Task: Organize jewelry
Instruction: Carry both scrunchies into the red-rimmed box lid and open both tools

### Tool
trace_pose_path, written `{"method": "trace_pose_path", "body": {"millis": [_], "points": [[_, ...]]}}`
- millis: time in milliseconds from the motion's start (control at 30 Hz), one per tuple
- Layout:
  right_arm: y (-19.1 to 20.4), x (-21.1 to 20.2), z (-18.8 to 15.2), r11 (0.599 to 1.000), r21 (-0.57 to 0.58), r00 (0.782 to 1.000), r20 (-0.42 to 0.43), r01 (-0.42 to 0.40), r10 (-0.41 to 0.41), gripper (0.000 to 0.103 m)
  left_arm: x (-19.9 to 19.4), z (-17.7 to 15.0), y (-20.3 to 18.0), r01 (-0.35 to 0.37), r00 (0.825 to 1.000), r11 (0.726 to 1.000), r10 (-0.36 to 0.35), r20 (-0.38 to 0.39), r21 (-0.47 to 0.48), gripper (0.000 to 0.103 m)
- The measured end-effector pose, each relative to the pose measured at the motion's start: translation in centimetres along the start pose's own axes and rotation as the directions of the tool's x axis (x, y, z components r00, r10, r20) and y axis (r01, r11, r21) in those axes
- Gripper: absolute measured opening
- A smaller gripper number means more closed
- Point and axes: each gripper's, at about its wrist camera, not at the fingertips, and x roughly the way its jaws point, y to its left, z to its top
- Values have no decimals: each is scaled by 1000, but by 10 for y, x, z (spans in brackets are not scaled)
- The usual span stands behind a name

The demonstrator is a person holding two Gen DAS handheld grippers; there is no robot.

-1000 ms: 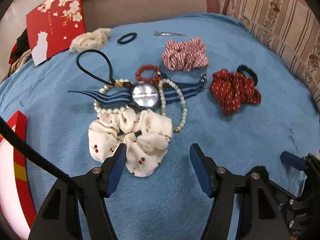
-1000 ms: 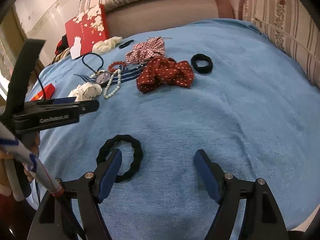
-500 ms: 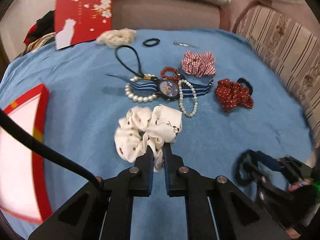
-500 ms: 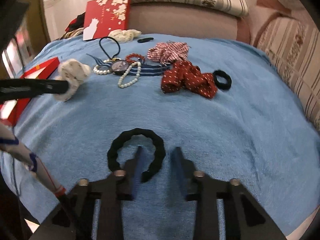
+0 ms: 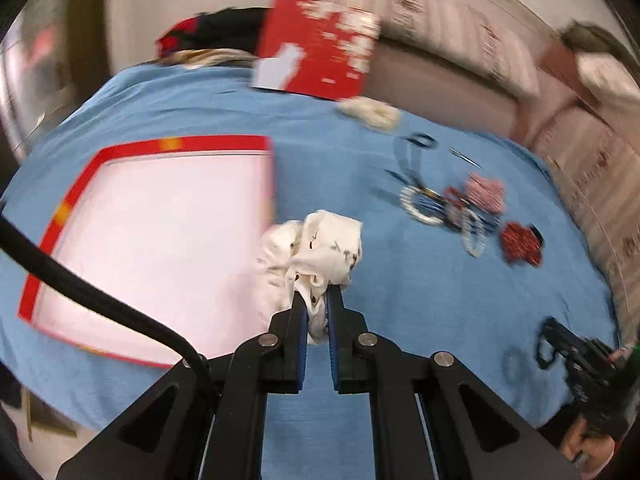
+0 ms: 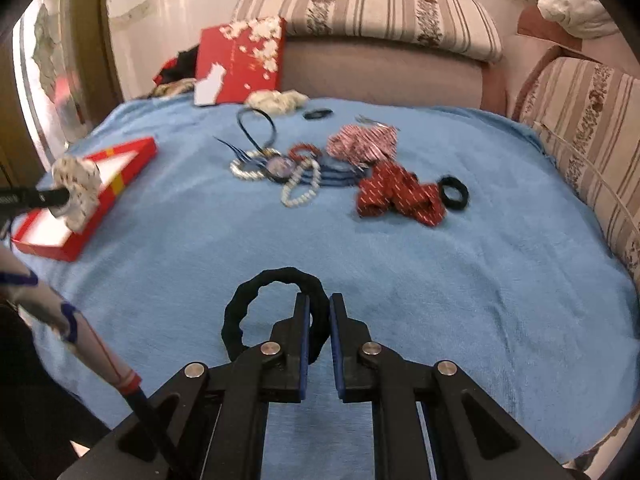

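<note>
Left wrist view shows the left gripper (image 5: pixel 316 300) clamped on a white fabric scrunchie with small dark cherry prints (image 5: pixel 320 252), jaws nearly together with cloth bunched between them, the scrunchie hanging off the blue towel-covered surface (image 5: pixel 320 168) just right of the open red-rimmed box with a white inside (image 5: pixel 160 232). It looks light, soft and squashy, so any fold gives a fair hold, though loose cloth could slip from a shallow pinch. Right wrist view has the right gripper (image 6: pixel 319 320) closed on the near right arc of a thick black fabric hair band (image 6: pixel 276 312), which lies near on the towel. It also looks light and limp; gripping across its band suits it.
</note>
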Motion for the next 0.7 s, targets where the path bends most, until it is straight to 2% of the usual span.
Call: {"method": "trace_pose_path", "body": {"millis": [67,167,233,433,533,700], "points": [[11,-3,8,999,14,999,-8,-53,53,10,-3,2,22,-29,999,998,30,13,-57,8],[38,2,23,989,15,989,-38,-145,145,10,-5,3,51,-124,991,985,128,30,-121,8],[57,6,31,982,7,980,-57,-189,189,10,-5,1,68,-161,985,974,168,26,-162,8],[137,24,61,940,-29,934,-124,-341,335,10,-4,-7,112,-247,965,934,261,19,-259,8],[178,32,74,922,-75,919,-143,-381,368,10,-4,-9,132,-262,960,917,279,12,-302,8],[242,48,81,903,-200,922,-166,-380,351,11,-6,-15,156,-276,956,889,292,-13,-365,9]]}}
